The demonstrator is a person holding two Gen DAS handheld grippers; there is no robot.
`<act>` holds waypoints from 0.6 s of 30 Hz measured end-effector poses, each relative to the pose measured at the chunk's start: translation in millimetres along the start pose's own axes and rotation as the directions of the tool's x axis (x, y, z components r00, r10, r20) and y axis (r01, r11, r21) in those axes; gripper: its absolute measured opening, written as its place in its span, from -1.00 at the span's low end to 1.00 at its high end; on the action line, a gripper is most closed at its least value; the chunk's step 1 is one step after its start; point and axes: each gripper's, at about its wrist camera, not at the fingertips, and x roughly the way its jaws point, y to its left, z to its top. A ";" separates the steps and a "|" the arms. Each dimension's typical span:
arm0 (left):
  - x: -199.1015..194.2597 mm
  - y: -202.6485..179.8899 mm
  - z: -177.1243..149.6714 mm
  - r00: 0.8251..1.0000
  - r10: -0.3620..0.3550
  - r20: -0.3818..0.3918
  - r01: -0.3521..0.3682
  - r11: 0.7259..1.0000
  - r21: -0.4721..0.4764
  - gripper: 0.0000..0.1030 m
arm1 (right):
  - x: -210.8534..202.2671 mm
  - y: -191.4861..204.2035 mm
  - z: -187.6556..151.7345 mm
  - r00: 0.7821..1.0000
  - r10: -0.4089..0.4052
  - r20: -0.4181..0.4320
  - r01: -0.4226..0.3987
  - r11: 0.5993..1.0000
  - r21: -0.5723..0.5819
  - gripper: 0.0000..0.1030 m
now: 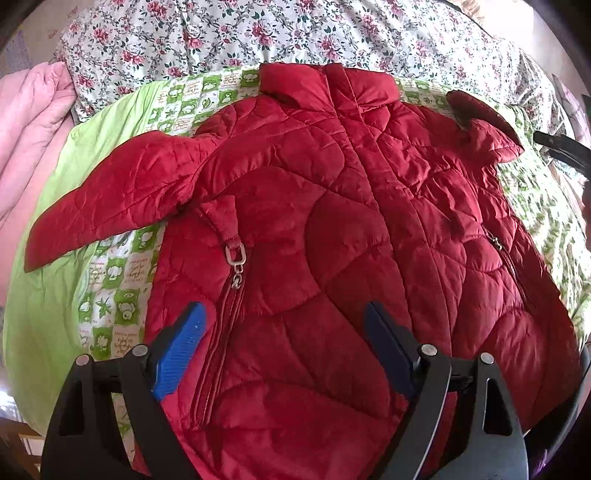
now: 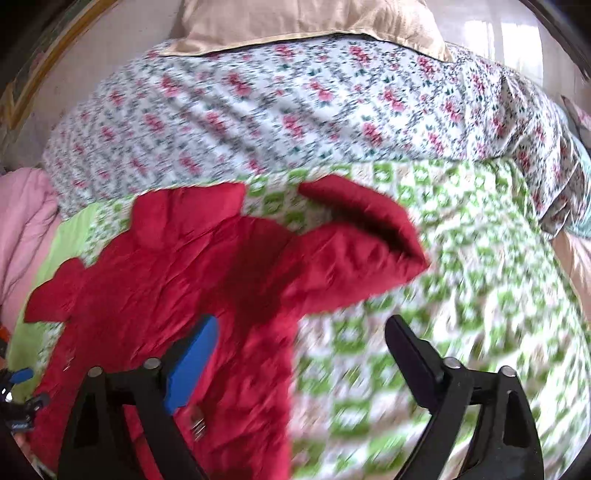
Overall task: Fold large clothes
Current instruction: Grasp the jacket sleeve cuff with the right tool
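Red jacket spread front-up on a bed, both hand-held grippers released.

The jacket (image 1: 332, 229) lies on the green patterned sheet (image 1: 122, 280), collar far, hem near, long axis near-to-far. The left hand-held gripper (image 1: 284, 354) hovers over its near half, nothing grasped; the right hand-held gripper (image 2: 303, 365) straddles its right edge, near the right sleeve (image 2: 362, 236). A floral quilt (image 2: 258, 110) lies beyond.

Red quilted jacket (image 1: 332, 229), green-and-white checked bedspread (image 2: 461, 295) with a plain lime border, white quilt (image 1: 280, 33) with pink roses, pink blanket (image 1: 29, 122), tan pillow (image 2: 295, 22)
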 end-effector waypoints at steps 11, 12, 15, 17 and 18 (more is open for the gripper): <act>24.6 -9.4 19.7 1.000 -0.020 -0.020 0.020 1.000 0.007 0.70 | 97.5 -27.1 68.9 0.983 -0.183 -0.028 0.180 0.980 -0.084 0.46; 26.5 -9.9 21.1 1.000 -0.022 -0.022 0.023 1.000 0.009 0.70 | 105.6 -28.1 73.6 0.979 -0.202 -0.029 0.198 0.975 -0.102 0.46; 31.4 -11.4 24.0 0.999 -0.026 -0.026 0.027 1.000 0.015 0.70 | 127.1 -34.1 83.0 0.972 -0.229 -0.050 0.222 0.968 -0.119 0.34; 34.6 -11.1 26.4 0.999 -0.029 -0.028 0.029 0.999 0.014 0.70 | 142.8 -40.3 85.2 0.966 -0.245 -0.084 0.236 0.965 -0.113 -0.03; 35.7 -10.9 27.4 0.999 -0.030 -0.028 0.030 0.999 0.012 0.70 | 147.5 -42.6 85.4 0.966 -0.238 -0.099 0.228 0.968 -0.101 -0.32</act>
